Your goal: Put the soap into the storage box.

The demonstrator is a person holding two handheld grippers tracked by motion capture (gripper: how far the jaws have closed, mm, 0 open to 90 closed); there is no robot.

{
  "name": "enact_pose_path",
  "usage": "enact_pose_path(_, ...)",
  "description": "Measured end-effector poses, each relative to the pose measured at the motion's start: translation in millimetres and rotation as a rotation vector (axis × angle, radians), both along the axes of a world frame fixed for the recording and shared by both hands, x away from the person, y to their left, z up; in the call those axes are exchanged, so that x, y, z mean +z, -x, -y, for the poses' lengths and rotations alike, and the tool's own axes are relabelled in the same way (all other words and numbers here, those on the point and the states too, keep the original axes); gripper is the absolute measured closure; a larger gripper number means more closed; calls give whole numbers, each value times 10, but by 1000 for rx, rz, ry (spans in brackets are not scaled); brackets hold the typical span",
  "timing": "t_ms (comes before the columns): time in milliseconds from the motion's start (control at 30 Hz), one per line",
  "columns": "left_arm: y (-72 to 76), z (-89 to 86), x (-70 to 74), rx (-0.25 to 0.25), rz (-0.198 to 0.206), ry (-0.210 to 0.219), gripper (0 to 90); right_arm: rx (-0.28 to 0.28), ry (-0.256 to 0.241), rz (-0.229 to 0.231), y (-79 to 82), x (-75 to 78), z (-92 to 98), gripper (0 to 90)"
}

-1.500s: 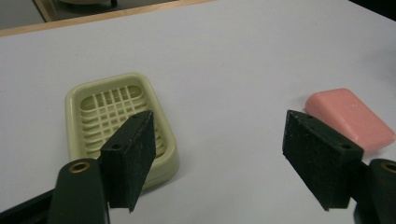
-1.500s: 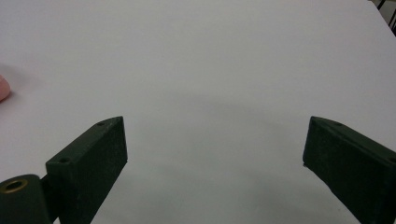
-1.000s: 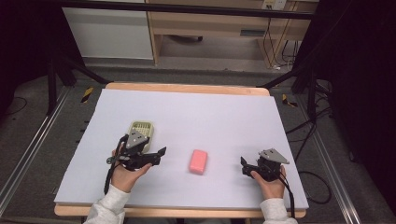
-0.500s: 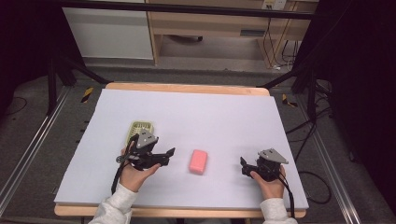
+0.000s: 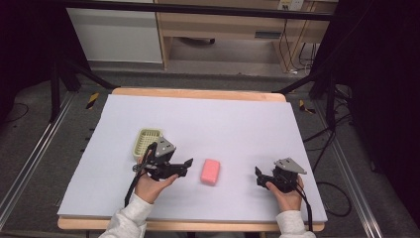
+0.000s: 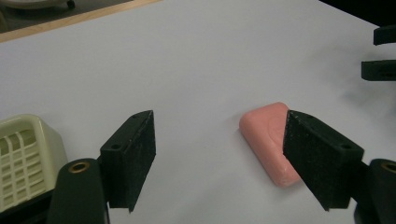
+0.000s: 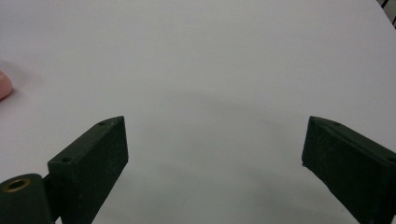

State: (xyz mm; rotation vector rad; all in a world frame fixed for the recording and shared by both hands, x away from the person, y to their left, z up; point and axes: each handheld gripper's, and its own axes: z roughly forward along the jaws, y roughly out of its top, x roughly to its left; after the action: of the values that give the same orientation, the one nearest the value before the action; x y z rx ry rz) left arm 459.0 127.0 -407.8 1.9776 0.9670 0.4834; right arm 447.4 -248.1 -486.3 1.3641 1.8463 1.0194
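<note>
Left gripper (image 5: 187, 163) points toward three o'clock, jaws spread wide; right gripper (image 5: 258, 174) points toward nine o'clock, jaws likewise wide.

High view looks forward and down over the whole table (image 5: 297, 148). Both gripper views sit low and close along their jaws, sharing the pink soap (image 6: 268, 140) with it.

In the left gripper view, the left gripper (image 6: 219, 161) is covering one corner of the pink soap bar (image 6: 266, 137) with its right-hand jaw, and the pale yellow soap dish (image 6: 23, 156) is running off the left edge — partly behind the other jaw. In the right gripper view the soap bar is showing as a mere sliver at the left edge, while the right gripper (image 7: 212, 168) is having both jaws cut off at the bottom.
</note>
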Motion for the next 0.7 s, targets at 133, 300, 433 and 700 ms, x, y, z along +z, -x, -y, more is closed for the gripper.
enact_pose_path(133,-8,50,-20,-4,-8,-3,253,0,3,2,2,0,-1,73)
enact_pose_path(300,-14,116,-48,-16,-18,-12,253,-1,5,4,4,0,-5,73)
enact_pose_path(433,-16,174,-65,-23,-25,-15,253,0,6,2,3,0,-6,73)
enact_pose_path(700,-22,314,-109,-41,-41,-44,253,2,5,-1,1,0,-3,73)
